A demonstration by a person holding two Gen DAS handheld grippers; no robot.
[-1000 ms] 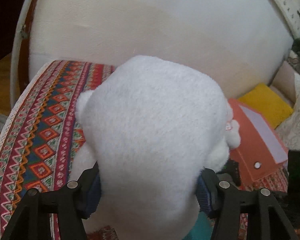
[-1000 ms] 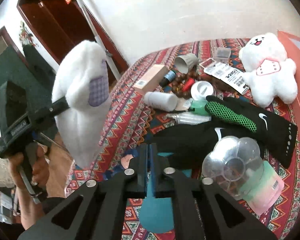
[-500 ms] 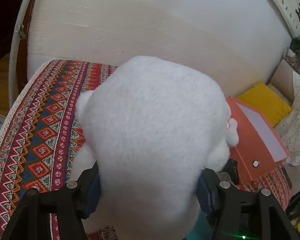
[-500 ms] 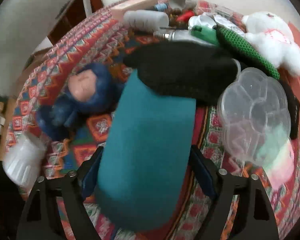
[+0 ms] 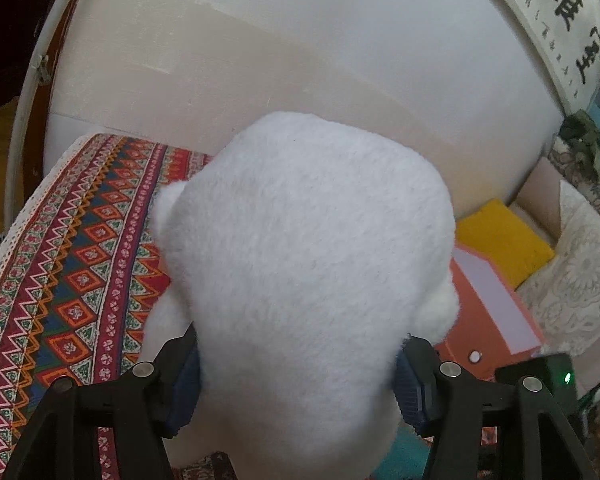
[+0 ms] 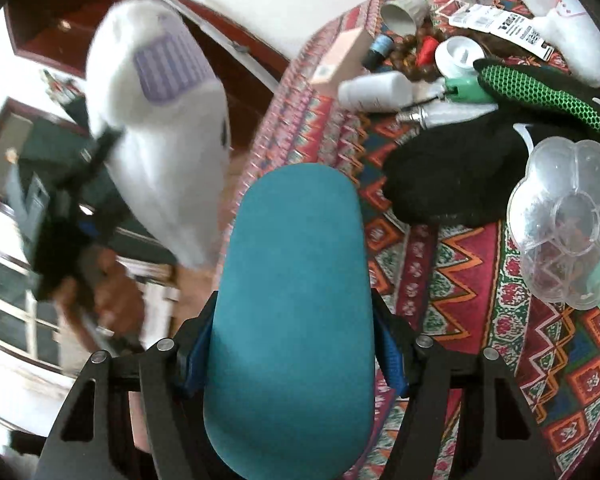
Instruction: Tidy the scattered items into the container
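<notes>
A big white plush toy [image 5: 308, 260] fills the left wrist view, and my left gripper [image 5: 296, 376] is shut on its sides above the patterned tablecloth [image 5: 80, 280]. The same plush [image 6: 160, 120] shows blurred at the left of the right wrist view. A teal oval case [image 6: 296, 300] sits between the blue pads of my right gripper [image 6: 296, 344]. Its jaws are closing and press on the case's sides, holding it above the table's near edge. An orange box [image 5: 484, 312] lies past the plush on the right.
Black gloves [image 6: 452, 172], a clear flower-shaped tray [image 6: 568, 216], a white bottle [image 6: 376, 88], a grey cup [image 6: 404, 12] and a second white plush [image 6: 556, 16] are scattered on the cloth. A yellow cushion [image 5: 500, 244] lies beyond the orange box.
My right gripper went from nearly shut to wide around the teal case, dipped over a blue doll, then swung back up with the case. The left gripper kept its hold on the plush.
</notes>
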